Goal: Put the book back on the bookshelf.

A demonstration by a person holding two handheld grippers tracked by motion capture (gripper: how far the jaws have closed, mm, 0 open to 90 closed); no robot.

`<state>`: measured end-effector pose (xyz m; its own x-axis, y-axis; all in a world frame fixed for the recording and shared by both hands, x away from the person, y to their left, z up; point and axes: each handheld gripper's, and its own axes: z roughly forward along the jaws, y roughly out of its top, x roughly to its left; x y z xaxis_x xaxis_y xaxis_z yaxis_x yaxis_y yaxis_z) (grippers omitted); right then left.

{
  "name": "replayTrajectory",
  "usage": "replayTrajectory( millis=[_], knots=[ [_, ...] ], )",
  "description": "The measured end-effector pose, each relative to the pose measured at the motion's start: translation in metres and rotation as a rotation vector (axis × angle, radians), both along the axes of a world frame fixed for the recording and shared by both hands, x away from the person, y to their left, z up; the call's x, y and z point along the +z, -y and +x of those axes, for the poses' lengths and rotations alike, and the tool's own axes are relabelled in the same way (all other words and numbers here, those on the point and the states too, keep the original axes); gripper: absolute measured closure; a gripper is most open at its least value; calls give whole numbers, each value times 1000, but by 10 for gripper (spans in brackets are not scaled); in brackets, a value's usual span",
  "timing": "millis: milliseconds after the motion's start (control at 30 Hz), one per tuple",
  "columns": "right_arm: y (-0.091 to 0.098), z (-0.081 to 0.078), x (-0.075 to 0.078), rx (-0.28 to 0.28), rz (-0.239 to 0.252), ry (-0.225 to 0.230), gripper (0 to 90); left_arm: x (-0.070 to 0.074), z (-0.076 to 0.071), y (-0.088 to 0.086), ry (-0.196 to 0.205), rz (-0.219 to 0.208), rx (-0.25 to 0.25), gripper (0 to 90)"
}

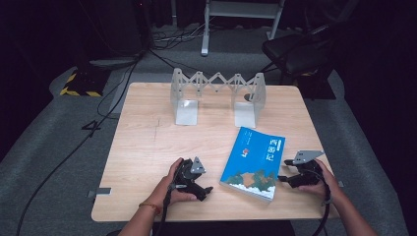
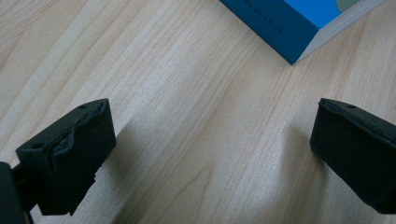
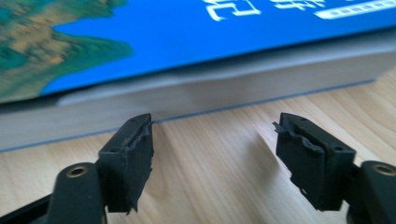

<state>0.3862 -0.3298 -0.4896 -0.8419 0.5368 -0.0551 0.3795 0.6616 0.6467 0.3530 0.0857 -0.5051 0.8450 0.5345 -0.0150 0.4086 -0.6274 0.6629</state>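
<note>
Blue book [image 1: 253, 163] flat on table [image 1: 147, 147], between both grippers. Right gripper [image 3: 212, 154] jaws apart, nothing between, level with page edge just ahead. Left gripper [image 2: 208, 154] jaws wide apart over bare wood, book corner ahead to its right.
</note>
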Motion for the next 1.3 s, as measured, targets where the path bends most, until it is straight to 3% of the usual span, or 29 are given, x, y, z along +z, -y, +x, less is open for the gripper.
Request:
replayTrajectory(
  millis=[67,267,533,800,1300],
  knots=[
    [-2,-1,1,4,-12,9,272,0,0,0,0,0,0,7],
    [2,-1,4,0,47,-4,279,0,0,0,-1,-1,0,6],
    [2,-1,3,-10,48,-11,299,0,0,0,-1,-1,0,6],
    [-1,-3,3,13,14,-11,300,0,0,0,0,0,0,7],
    [1,-4,10,-1,67,2,299,0,0,0,0,1,2,7]
  ],
)
